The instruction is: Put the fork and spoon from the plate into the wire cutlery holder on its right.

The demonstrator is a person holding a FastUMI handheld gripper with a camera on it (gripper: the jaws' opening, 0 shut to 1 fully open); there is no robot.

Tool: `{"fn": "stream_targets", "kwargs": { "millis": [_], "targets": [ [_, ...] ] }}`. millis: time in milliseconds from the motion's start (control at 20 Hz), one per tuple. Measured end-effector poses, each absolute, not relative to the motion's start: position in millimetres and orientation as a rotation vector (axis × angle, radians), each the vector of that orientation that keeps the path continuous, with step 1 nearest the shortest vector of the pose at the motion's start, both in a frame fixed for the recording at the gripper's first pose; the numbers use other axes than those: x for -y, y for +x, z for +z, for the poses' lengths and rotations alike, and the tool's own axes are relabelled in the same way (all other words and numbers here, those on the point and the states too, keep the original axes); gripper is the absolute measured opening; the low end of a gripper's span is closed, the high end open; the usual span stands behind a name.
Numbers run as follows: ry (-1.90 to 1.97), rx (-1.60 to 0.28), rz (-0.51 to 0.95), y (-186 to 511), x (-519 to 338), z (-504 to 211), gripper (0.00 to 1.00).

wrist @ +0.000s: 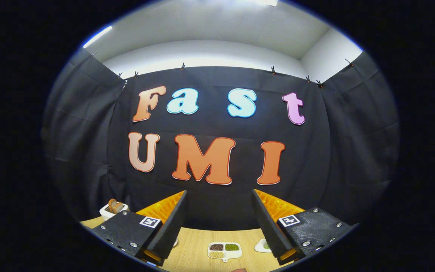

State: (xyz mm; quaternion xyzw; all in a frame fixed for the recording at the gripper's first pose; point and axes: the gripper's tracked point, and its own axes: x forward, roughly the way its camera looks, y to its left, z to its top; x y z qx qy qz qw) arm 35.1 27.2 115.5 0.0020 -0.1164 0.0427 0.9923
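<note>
My gripper (219,196) is raised above the wooden table (195,245) and points at the booth's black back wall. Its two fingers stand wide apart with nothing between them. I can make out no plate, fork, spoon or wire cutlery holder from this height.
Between and below the fingers lies a small white divided dish (224,251) with brown, green and pale grains. A little white dish (262,246) with something green peeks out beside the right finger. A white holder with brown pieces (113,208) stands at the table's back left.
</note>
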Motion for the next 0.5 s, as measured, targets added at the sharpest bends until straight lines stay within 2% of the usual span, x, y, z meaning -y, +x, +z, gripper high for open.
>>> {"fn": "stream_targets", "kwargs": {
  "millis": [500],
  "targets": [
    [0.025,0.272,0.09,29.4,-28.9,124.5,0.98]
  ]
}}
